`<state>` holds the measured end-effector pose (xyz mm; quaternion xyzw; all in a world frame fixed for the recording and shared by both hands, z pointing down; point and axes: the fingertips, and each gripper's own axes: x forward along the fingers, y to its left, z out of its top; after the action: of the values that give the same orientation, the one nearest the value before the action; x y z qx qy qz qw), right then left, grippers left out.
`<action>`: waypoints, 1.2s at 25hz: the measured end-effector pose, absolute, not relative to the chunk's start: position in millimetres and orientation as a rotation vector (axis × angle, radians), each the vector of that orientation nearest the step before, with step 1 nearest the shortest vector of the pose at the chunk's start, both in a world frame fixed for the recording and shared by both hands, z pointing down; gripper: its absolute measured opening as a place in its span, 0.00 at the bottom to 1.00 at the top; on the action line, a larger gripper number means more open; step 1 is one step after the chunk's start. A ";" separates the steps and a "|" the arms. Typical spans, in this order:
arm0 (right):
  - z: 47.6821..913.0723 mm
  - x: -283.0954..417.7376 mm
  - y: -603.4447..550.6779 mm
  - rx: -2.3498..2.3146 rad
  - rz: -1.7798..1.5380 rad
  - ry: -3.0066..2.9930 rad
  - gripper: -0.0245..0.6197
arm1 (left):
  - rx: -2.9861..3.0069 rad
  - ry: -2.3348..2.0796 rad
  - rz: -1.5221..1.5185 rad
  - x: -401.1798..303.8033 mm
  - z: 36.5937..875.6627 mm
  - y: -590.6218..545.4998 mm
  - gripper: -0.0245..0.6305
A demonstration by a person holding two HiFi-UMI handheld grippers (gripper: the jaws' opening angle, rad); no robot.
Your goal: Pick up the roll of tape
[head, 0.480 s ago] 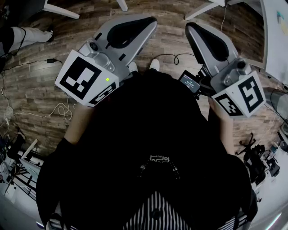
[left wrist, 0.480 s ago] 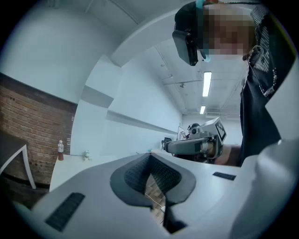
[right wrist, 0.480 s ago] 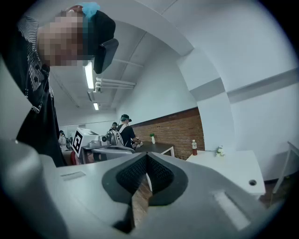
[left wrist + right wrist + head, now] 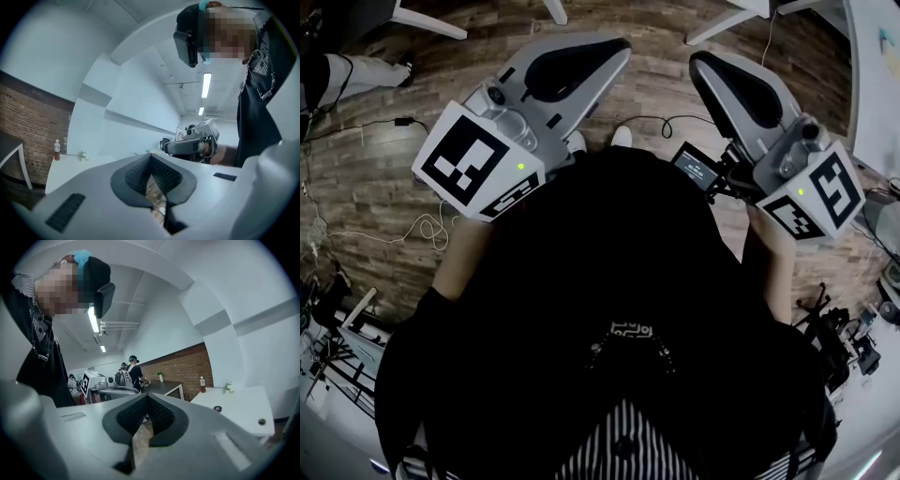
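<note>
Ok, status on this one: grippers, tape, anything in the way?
Left gripper and right gripper shut, empty. Roll of tape lies untouched on the white table, beyond the right jaws. Nothing seen blocking it.

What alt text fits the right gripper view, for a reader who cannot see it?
The right gripper has its jaws shut, nothing between them. To their right, a small dark roll of tape lies on a white table, with a bottle at the table's far end near a brick wall. The person holding the gripper fills the left edge.
</note>
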<state>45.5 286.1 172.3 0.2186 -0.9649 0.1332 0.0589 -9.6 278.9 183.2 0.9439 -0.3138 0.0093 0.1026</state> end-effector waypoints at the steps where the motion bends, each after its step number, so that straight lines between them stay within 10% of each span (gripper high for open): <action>1: 172.9 46.9 284.5 0.655 0.393 -2.923 0.05 | 2.787 -0.923 0.031 -6.3 183.3 278.8 0.04; 30: 205.0 110.2 256.1 0.571 0.568 -3.017 0.04 | 2.751 -0.896 0.183 66.8 193.7 261.4 0.04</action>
<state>110.2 256.1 205.0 0.1830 -0.9661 0.1819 0.0096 66.8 261.4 193.7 0.9420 -0.3067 0.0626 0.1208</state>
